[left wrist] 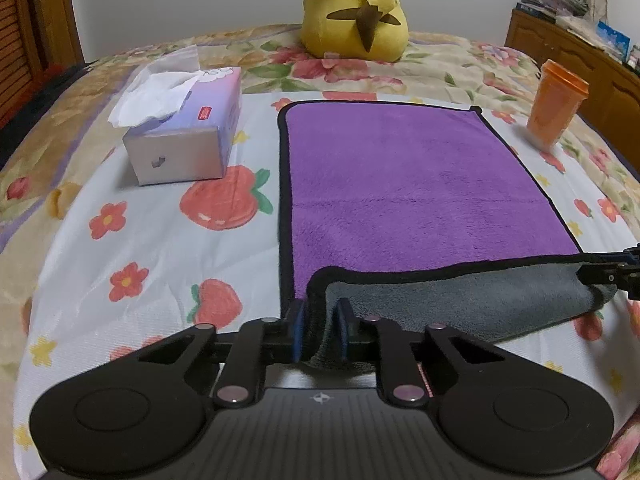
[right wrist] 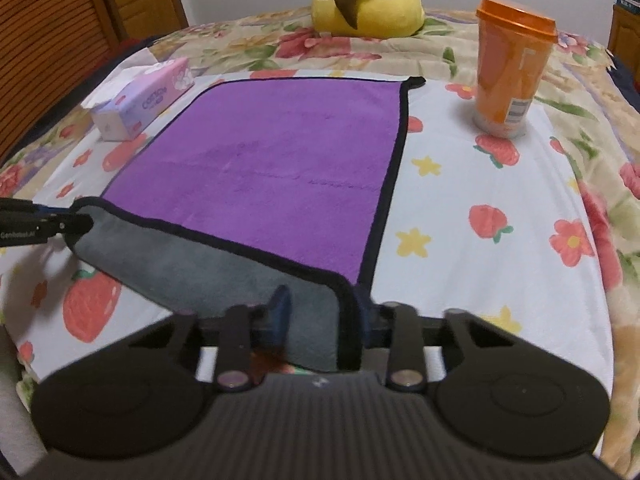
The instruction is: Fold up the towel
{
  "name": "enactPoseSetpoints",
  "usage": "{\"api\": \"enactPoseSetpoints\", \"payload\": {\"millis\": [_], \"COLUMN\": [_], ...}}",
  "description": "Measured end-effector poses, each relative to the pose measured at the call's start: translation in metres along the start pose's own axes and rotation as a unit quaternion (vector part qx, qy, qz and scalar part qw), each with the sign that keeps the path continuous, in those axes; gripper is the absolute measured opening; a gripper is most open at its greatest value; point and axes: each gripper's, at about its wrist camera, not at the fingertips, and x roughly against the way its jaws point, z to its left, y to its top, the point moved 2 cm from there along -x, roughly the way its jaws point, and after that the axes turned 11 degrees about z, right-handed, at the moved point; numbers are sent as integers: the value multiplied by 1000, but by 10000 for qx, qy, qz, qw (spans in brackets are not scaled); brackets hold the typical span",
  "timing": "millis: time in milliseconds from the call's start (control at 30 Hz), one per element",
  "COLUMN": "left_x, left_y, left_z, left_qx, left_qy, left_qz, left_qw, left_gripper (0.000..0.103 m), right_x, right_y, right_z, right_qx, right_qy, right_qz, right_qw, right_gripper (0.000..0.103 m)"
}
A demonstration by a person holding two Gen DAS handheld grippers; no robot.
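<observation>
Left gripper [left wrist: 320, 330] is clenched on the near-left corner of the towel [left wrist: 420, 184]; right gripper [right wrist: 320, 320] is clenched on the near-right corner; each pair of blue pads has the cloth pinched between them; the near hem is raised off the bed and turned so the grey underside faces the cameras, sagging slightly between the two grips.

Towel lies purple side up on the white strawberry-print sheet [left wrist: 160, 240], in the middle of the bed, long sides running away from the cameras; far edge and both far corners lie flat; black piping runs round the rim.

Handling, as judgement: plush microfibre, light, limp, no stiffness; it drapes and will droop mid-span if the grips drift together; pile looks grippy, slip unlikely; not fragile; corners on the piping are the best hold, as taken now; the faint crease across the middle suggests the fold line; carrying both corners evenly to the far corners should fold it in half.

Further out: tissue box [left wrist: 188, 136] left of the towel, apart from it; orange cup [right wrist: 512, 68] far right, apart; yellow plush toy [left wrist: 356, 12] beyond the far edge, well apart.
</observation>
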Motion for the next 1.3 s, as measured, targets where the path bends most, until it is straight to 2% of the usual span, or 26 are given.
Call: {"api": "enactPoseSetpoints", "payload": {"millis": [100, 167, 200, 433, 700, 900, 1300], "left_x": [2, 3, 4, 16, 37, 43, 48], "left_y": [0, 1, 1, 3, 7, 9, 11], "left_z": [-1, -3, -3, -7, -15, -16, -16], "left_qx": [-41, -71, -86, -133, -209, -219, -185], "left_qy": [-12, -1, 3, 26, 68, 41, 41], "left_qz": [-46, -76, -92, -338, -732, -878, -1037], "left_qw": [10000, 9999, 9999, 9993, 9971, 9959, 9944], "left_gripper": [13, 12, 12, 11, 11, 10, 10], "right_x": [0, 0, 0, 5, 19, 27, 30], "right_y": [0, 0, 0, 2, 8, 13, 19], "right_z": [-1, -1, -1, -1, -2, -1, 0], "right_qx": [24, 54, 63, 68, 53, 118, 234], "right_qy": [26, 72, 80, 120, 228, 287, 280], "right_qz": [5, 16, 9, -138, -508, -793, -976], "right_qw": [10000, 10000, 9999, 9998, 9984, 9964, 9946], "right_gripper": [19, 8, 6, 4, 4, 4, 4]}}
